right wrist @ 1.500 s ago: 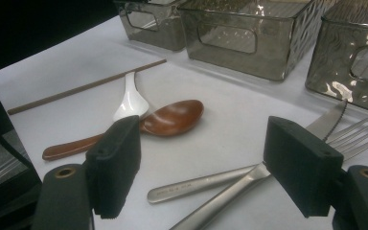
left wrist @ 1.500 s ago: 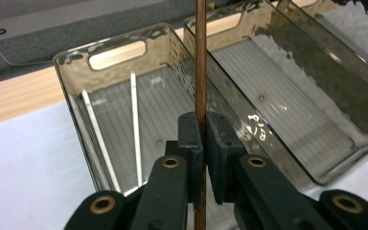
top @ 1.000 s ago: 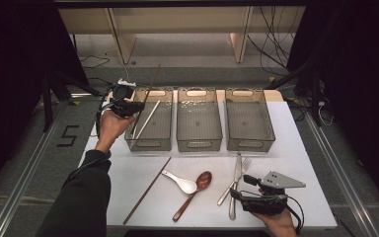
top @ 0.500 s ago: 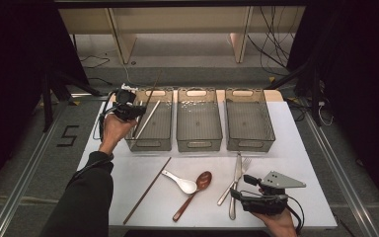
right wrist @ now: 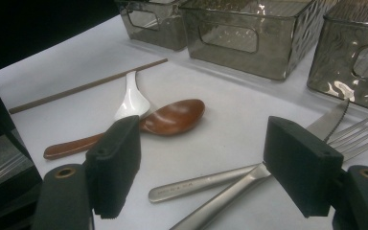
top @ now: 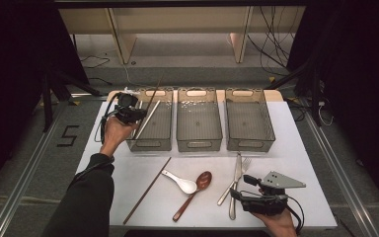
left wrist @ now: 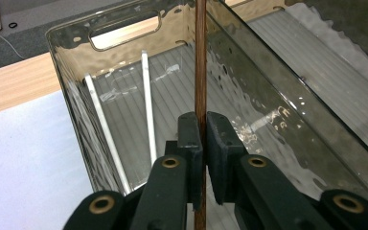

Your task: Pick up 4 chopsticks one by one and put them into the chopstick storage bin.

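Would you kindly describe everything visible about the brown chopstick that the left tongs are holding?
The brown chopstick is a thin, straight, dark stick that looks like wood with fine grain. The left tongs are shut on it, pads pressing both sides. It stands tilted over the leftmost clear bin, its upper end reaching beyond the bin's far rim. Two white chopsticks lie inside below it.

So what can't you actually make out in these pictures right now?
- Brown chopstick, left gripper view: its top is cut off by the frame edge, its lower end hidden behind the left tongs.
- Knife and fork, right gripper view: partly hidden behind the right tongs.
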{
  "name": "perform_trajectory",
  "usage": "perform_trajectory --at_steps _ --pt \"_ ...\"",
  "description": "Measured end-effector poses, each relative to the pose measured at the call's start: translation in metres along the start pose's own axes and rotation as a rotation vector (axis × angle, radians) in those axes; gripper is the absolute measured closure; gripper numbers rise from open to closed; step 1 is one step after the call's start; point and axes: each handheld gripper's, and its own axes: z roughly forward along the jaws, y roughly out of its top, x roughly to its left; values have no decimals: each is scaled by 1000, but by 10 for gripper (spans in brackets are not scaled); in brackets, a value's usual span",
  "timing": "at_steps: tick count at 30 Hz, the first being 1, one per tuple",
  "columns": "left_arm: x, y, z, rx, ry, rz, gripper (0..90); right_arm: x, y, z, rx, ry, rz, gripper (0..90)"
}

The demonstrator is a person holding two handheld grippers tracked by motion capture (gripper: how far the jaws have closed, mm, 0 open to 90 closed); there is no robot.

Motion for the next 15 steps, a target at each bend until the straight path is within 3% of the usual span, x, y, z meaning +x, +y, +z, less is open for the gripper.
perform_trajectory --at_steps 15 --pt "3 -11 10 54 18 4 834 0 0 1 3 2 1 298"
